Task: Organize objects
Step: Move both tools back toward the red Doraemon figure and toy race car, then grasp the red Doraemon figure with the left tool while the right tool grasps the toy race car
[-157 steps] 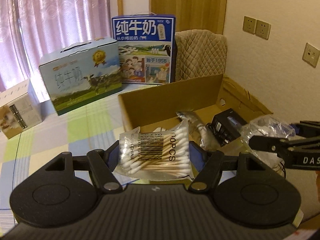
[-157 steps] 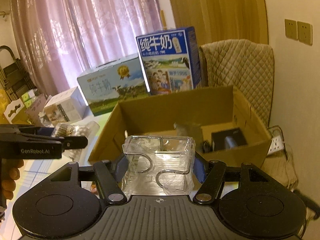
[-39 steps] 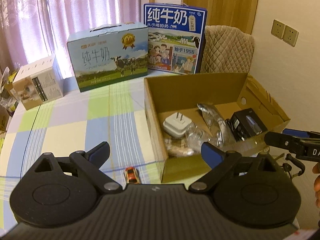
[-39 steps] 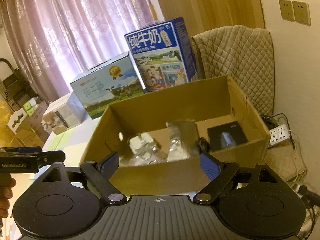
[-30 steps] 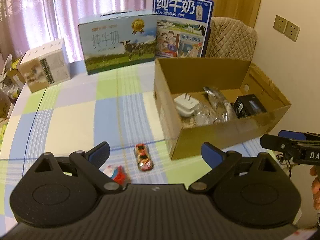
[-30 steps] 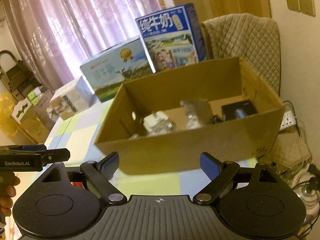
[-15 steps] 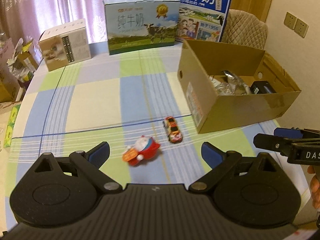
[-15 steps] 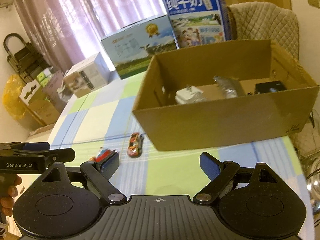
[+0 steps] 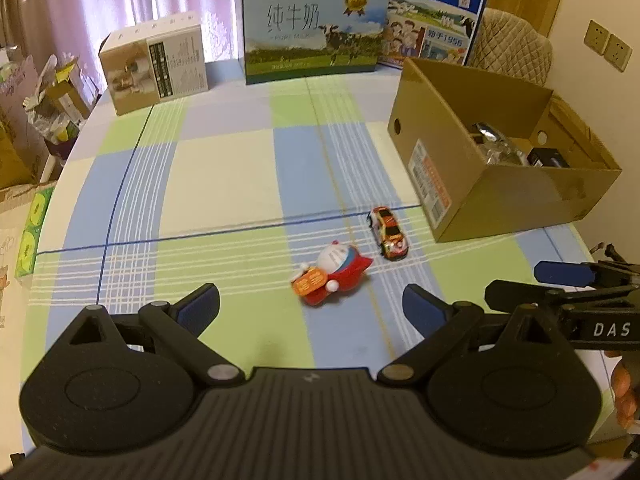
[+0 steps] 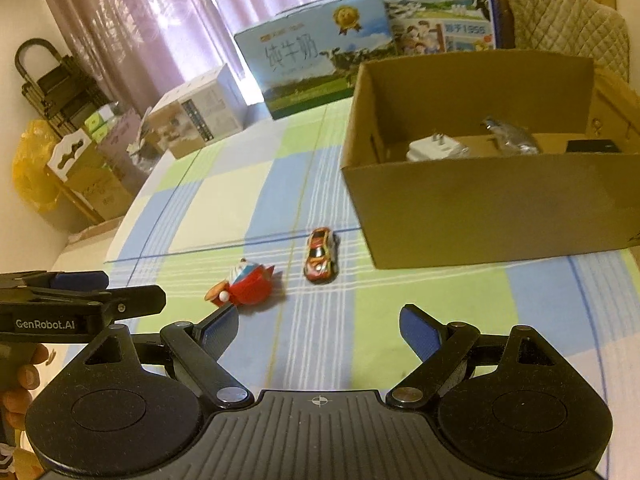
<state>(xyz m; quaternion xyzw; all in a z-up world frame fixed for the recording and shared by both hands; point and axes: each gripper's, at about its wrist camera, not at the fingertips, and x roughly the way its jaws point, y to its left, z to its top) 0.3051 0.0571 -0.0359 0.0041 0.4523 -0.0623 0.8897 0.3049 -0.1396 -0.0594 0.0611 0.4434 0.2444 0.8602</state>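
Observation:
A red and white cartoon toy (image 9: 331, 275) (image 10: 245, 282) lies on the checked tablecloth, with a small orange toy car (image 9: 389, 233) (image 10: 321, 255) just to its right. Right of both stands an open cardboard box (image 9: 492, 196) (image 10: 480, 204) that holds a white plug adapter (image 10: 434, 148), a silvery packet (image 10: 512, 136) and a black item (image 9: 548, 158). My left gripper (image 9: 310, 304) hovers open just short of the cartoon toy, nothing between its fingers. My right gripper (image 10: 318, 330) is open and empty too, short of both toys.
Two milk cartons (image 9: 316, 28) (image 9: 434, 26) and a small white box (image 9: 154, 62) stand along the table's far edge. A quilted chair back (image 9: 516, 46) is behind the cardboard box. Bags and boxes (image 10: 60, 160) crowd the floor at the left.
Five seconds ago the left gripper held a cotton swab pack and the right a clear pack of hooks; both are now open and empty. Both have pulled back from the box, bringing the two toys into view.

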